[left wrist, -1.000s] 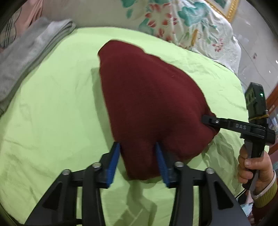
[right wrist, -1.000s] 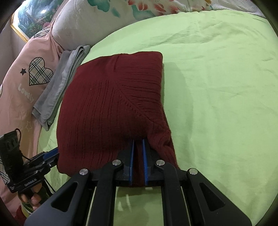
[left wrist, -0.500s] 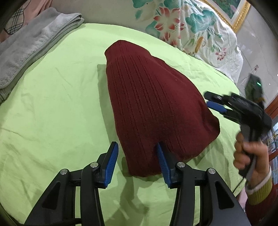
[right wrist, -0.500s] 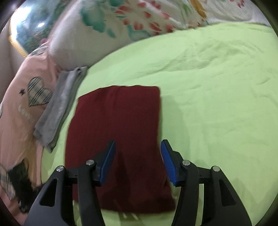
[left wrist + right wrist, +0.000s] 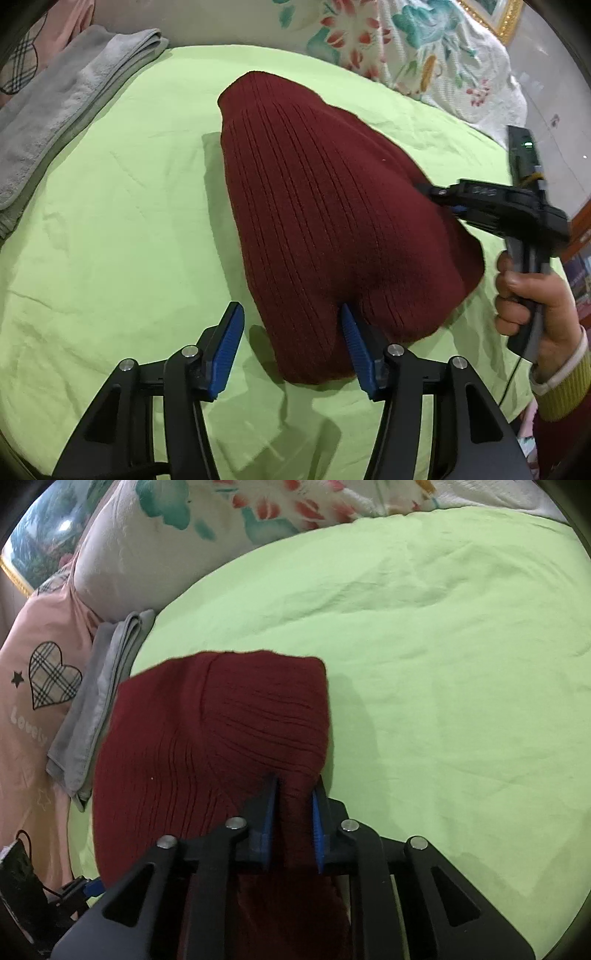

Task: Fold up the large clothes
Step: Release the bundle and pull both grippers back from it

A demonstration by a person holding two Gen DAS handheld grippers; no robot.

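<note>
Hand-held gripper, right (image 5: pixel 293 814): pinching a ridge of the maroon sweater (image 5: pixel 332 221).
Hand-held gripper, left (image 5: pixel 291 343): spread, straddling the sweater's near corner.
Sweater: lying folded, frame centre, on the green bed (image 5: pixel 110 221).
Risk: thick knit is likely slipping free, undoing the fold.

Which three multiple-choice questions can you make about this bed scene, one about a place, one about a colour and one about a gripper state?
1. Where does the grey folded cloth lie?
A. on the sweater
B. at the sheet's edge beside the pink pillow
C. in a gripper

2. What colour is the knit sweater?
A. dark red
B. blue
C. white

3. How is the left gripper?
A. shut on the sheet
B. out of view
C. open

Answers: 1 B, it rests between green sheet and pillow; 2 A, the ribbed knit is dark red; 3 C, its blue pads stand wide apart.
</note>
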